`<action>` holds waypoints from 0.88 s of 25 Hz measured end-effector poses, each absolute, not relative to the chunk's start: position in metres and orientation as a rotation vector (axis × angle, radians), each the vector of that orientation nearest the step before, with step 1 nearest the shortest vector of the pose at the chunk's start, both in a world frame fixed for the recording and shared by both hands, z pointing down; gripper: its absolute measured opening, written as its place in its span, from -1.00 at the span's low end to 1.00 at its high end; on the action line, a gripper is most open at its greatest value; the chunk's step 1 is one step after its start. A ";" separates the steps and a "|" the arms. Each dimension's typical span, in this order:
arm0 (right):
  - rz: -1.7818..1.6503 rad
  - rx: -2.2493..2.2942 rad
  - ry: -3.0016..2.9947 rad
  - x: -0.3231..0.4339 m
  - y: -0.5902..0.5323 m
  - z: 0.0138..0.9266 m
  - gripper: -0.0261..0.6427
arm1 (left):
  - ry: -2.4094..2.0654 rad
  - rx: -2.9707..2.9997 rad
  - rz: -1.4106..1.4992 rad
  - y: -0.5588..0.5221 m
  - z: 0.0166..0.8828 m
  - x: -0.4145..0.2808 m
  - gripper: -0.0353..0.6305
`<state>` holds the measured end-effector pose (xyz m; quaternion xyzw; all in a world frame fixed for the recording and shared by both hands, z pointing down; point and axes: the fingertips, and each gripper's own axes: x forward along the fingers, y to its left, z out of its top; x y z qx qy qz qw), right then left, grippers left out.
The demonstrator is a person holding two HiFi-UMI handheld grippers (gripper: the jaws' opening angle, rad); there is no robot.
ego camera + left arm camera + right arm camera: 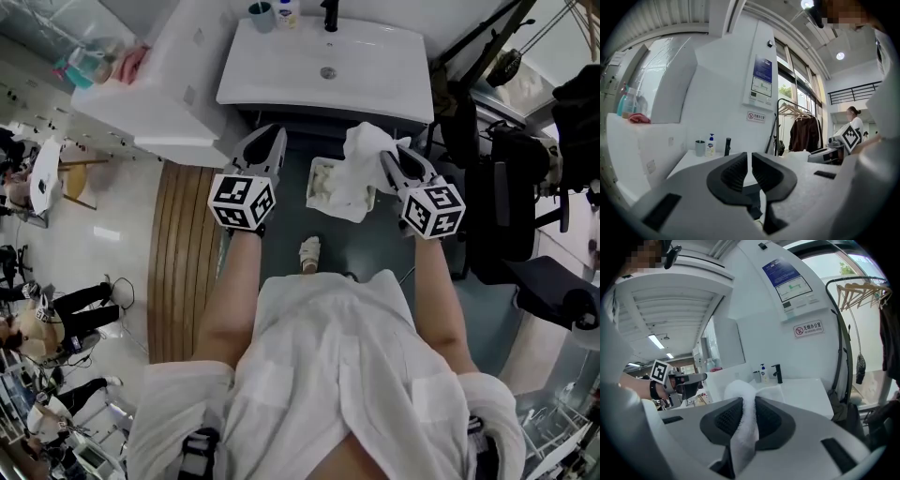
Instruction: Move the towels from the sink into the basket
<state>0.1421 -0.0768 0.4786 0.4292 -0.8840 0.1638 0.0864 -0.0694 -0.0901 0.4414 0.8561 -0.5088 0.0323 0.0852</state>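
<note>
**Towel hanging over the basket, clamped in the right tool**

The right gripper has its jaws closed on a white towel. The cloth is bunched between the pads and droops over the right half of the basket. The basket stands on the dark floor just in front of the sink's front edge, and more white towels lie inside it. The left gripper is to the left of the basket with its jaws together and nothing between them, and its tips are close under the sink's front edge.

Between the two tools the floor is open down to the person's foot. On the left, the corner of a white counter juts in near the left gripper, with a strip of wooden boards below it. On the right, a black chair and dark gear stand close beside the right gripper.
</note>
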 end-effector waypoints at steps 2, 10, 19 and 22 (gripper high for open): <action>0.510 1.278 -2.610 0.138 -0.085 0.491 -0.66 | -1.518 2.551 0.101 -0.101 0.443 -0.076 -0.78; 0.594 1.289 -2.452 0.132 -0.119 0.544 -0.61 | -1.477 2.559 0.119 -0.140 0.451 -0.083 -0.78; 0.476 1.520 -2.590 0.144 -0.155 0.491 -0.67 | -1.443 2.570 0.120 -0.161 0.457 -0.088 -0.78; 0.446 1.570 -2.633 0.148 -0.155 0.472 -0.68 | -1.438 2.573 0.110 -0.164 0.457 -0.090 -0.78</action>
